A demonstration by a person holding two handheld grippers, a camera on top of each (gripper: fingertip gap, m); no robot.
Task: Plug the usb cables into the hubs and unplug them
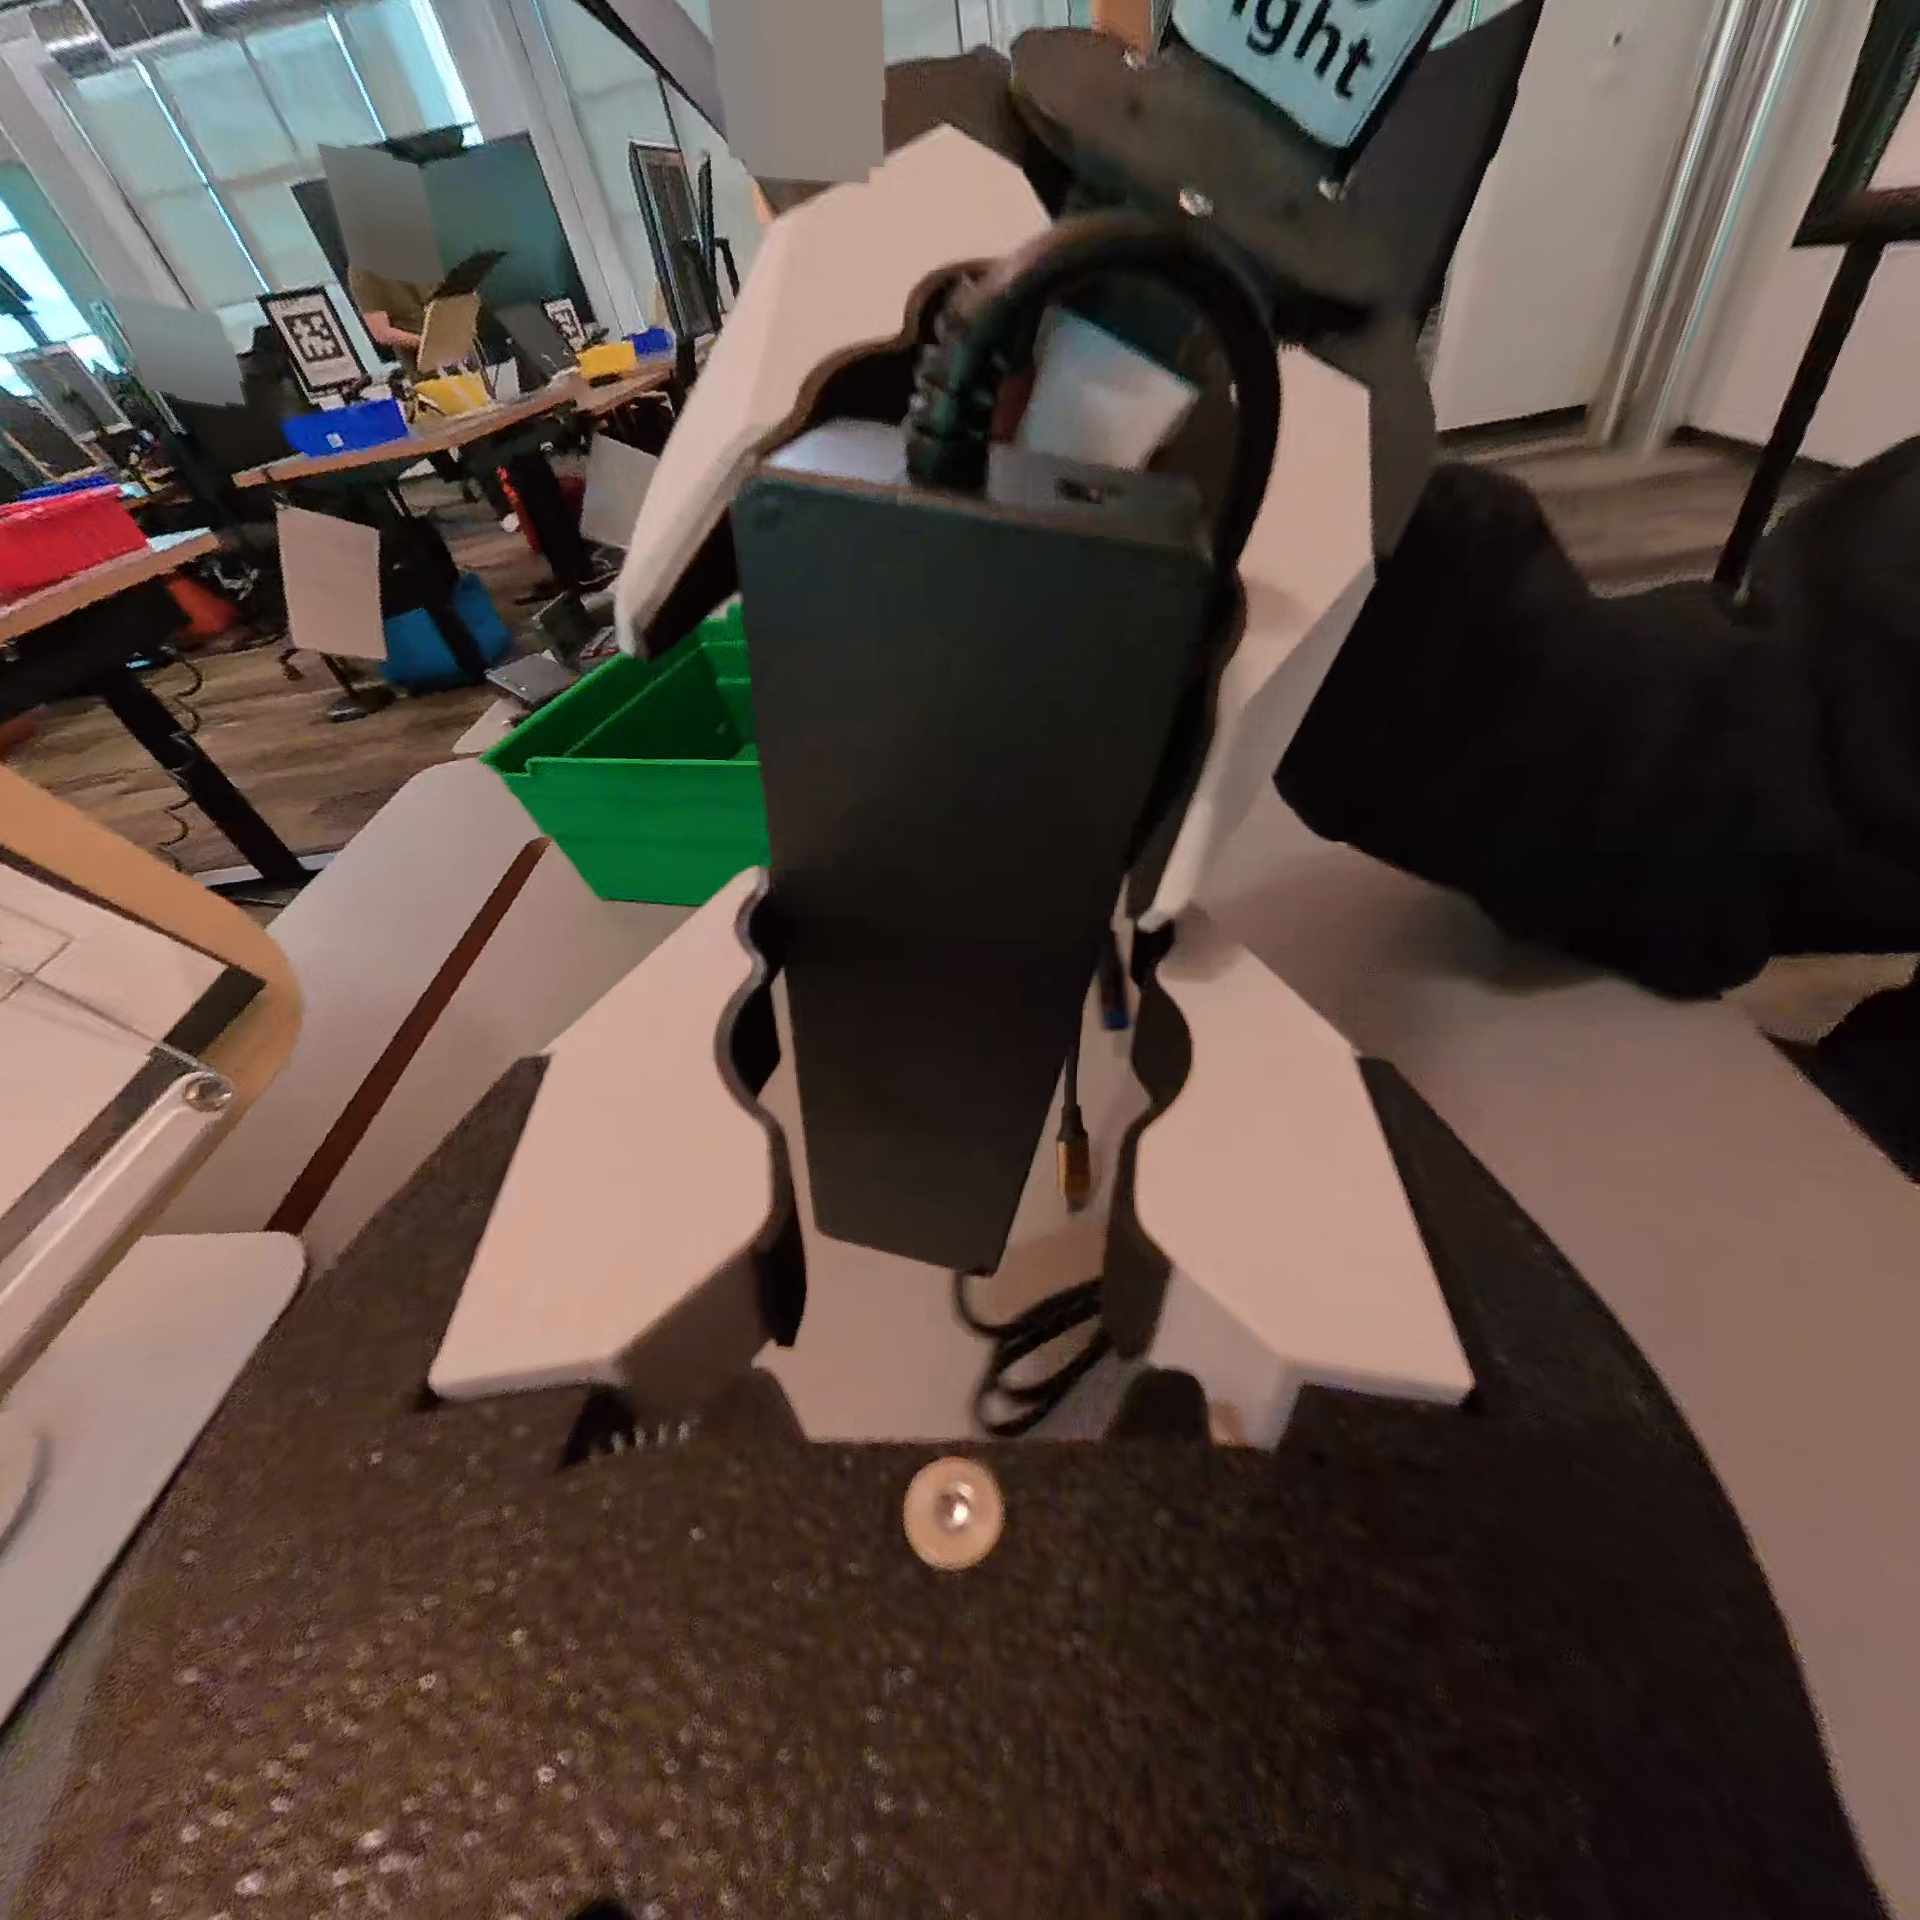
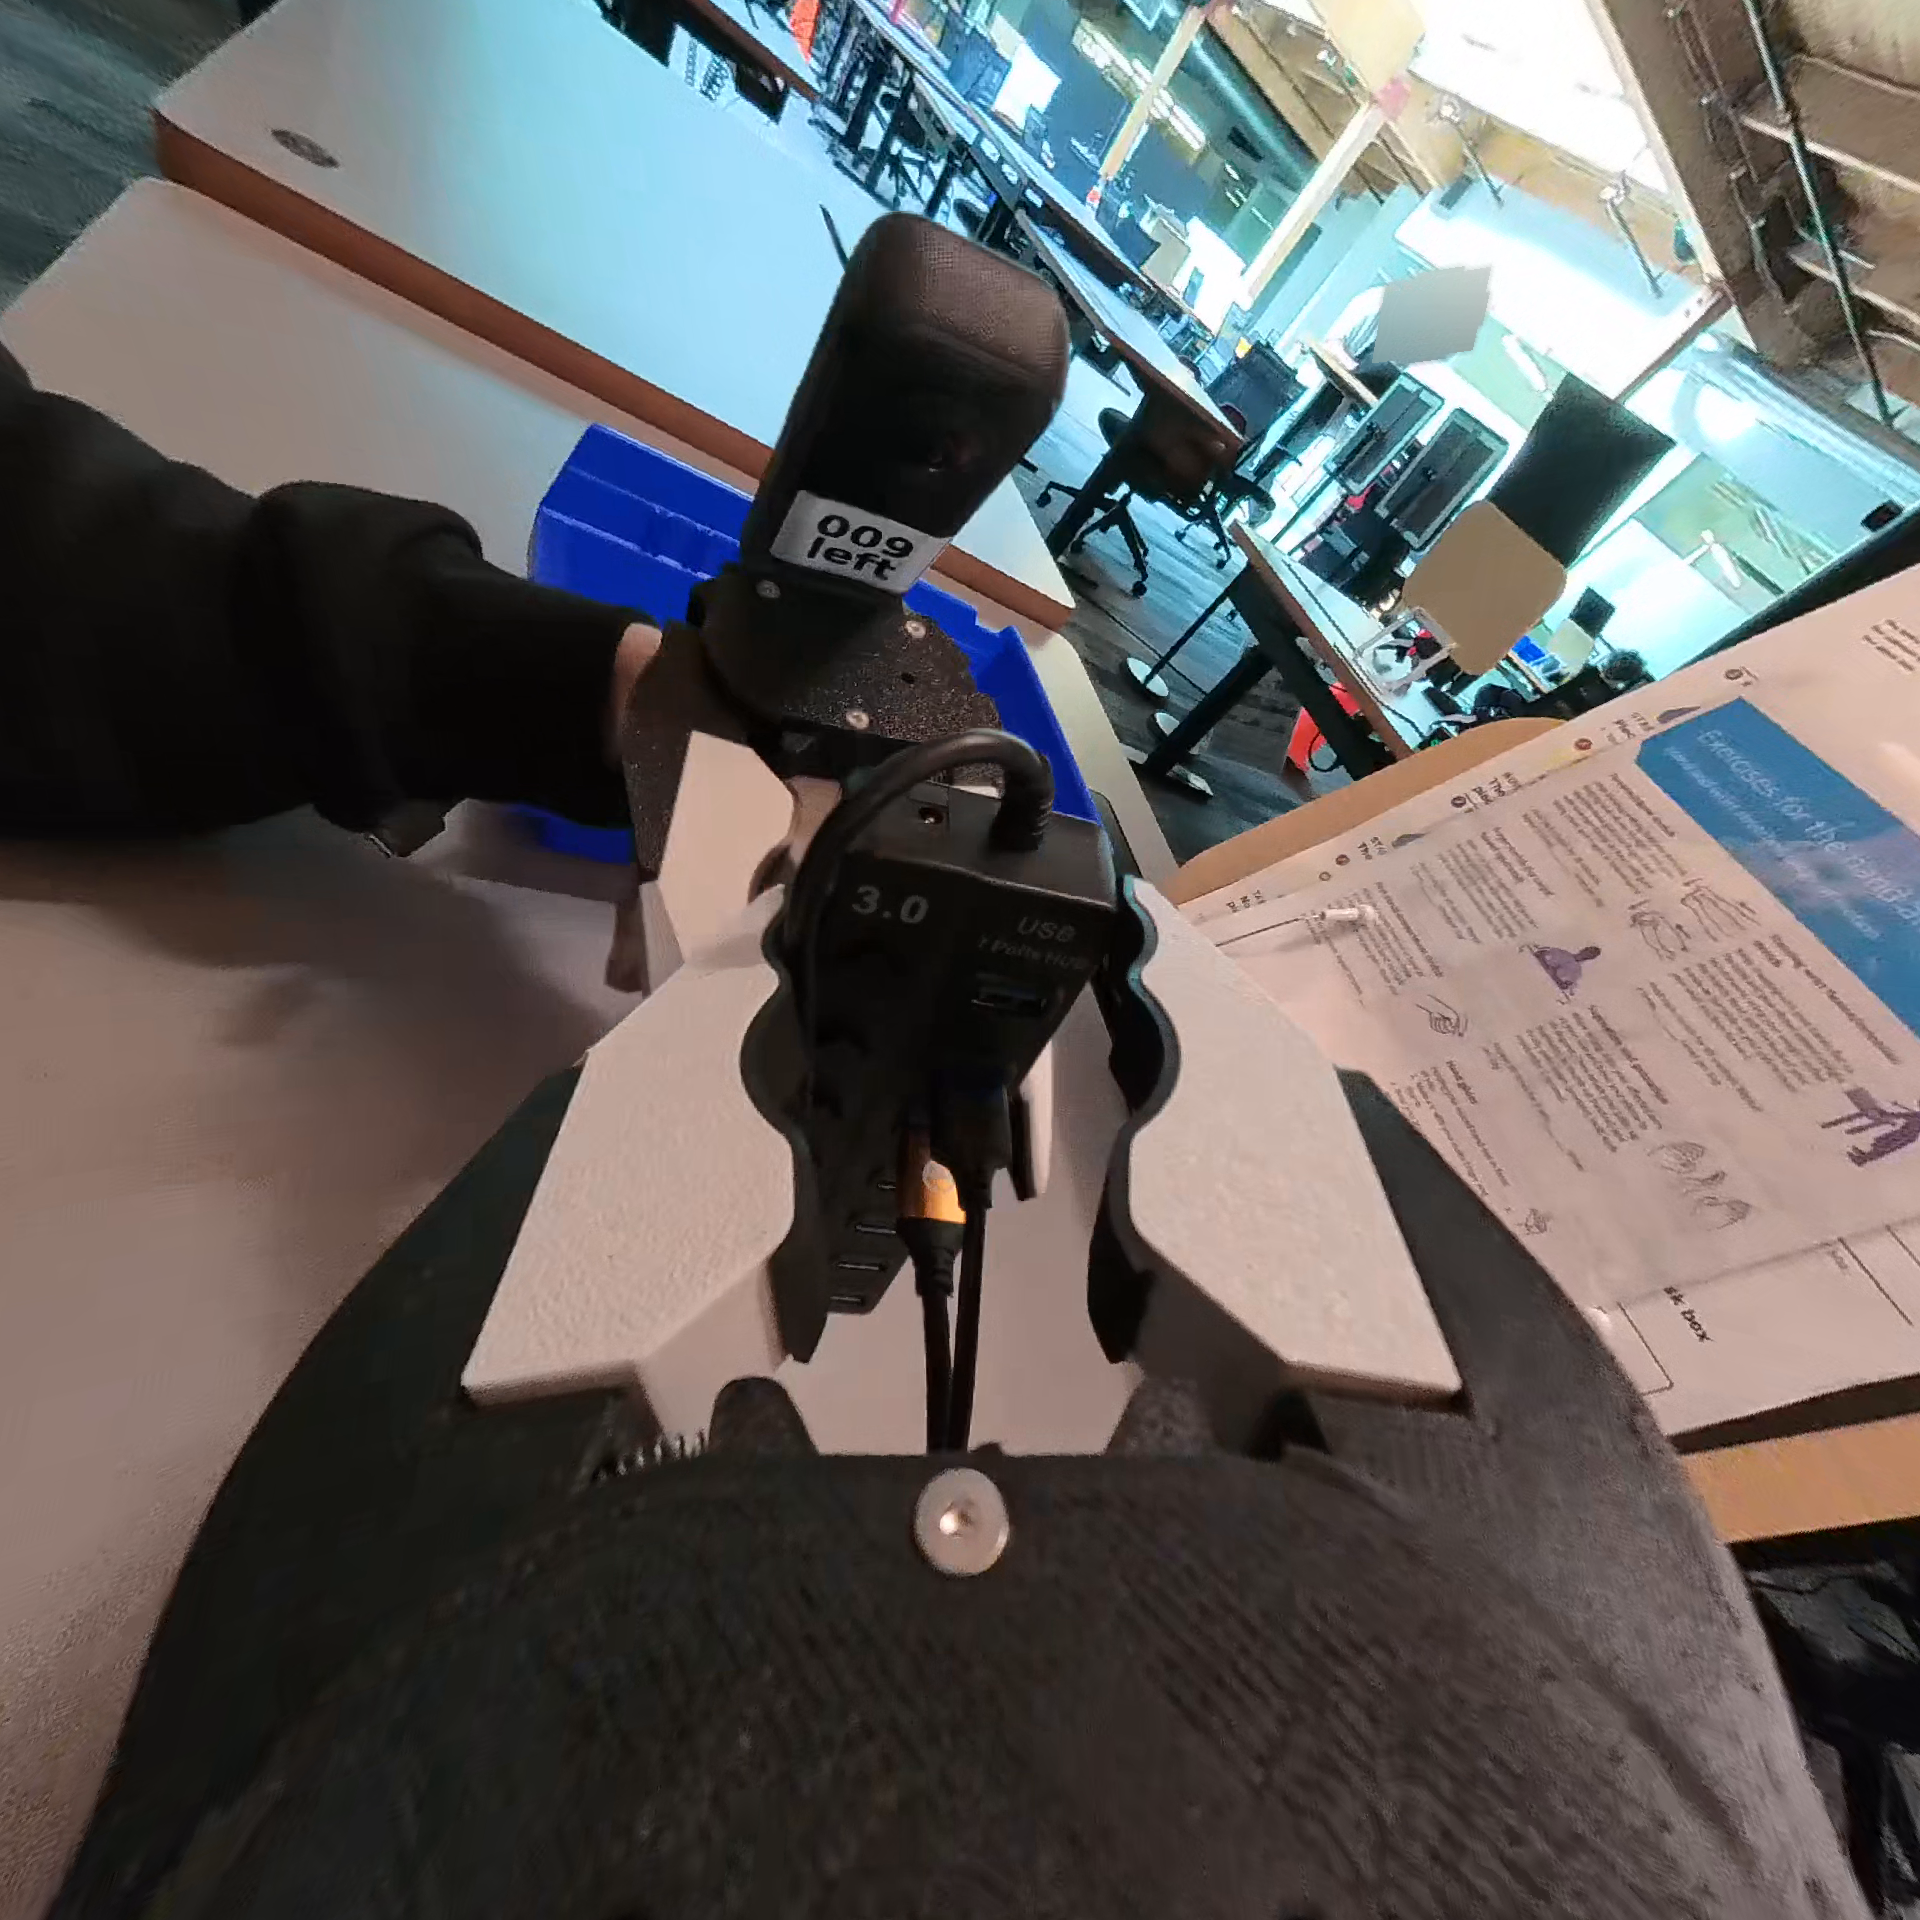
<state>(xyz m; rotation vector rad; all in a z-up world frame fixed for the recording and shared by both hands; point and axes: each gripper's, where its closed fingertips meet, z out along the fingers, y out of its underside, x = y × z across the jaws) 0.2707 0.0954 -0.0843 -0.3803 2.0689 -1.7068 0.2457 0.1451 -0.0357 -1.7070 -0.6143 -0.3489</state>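
We lift the black hub (image 1: 966, 831) above the table (image 1: 1455, 1091), green bin (image 1: 644, 790) behind; left claw (image 1: 951, 1039) and right claw (image 2: 940, 1049) both clamp it.

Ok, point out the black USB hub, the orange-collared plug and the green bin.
black USB hub (image 2: 935, 914), right wrist view, on its printed top face.
orange-collared plug (image 2: 932, 1195), right wrist view, on the orange collar.
green bin (image 1: 644, 769), left wrist view, on its front wall.

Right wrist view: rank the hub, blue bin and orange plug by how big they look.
1. Hub, though nearness inflates it
2. Blue bin, partly hidden, so unsure against the hub
3. Orange plug, clearly smallest
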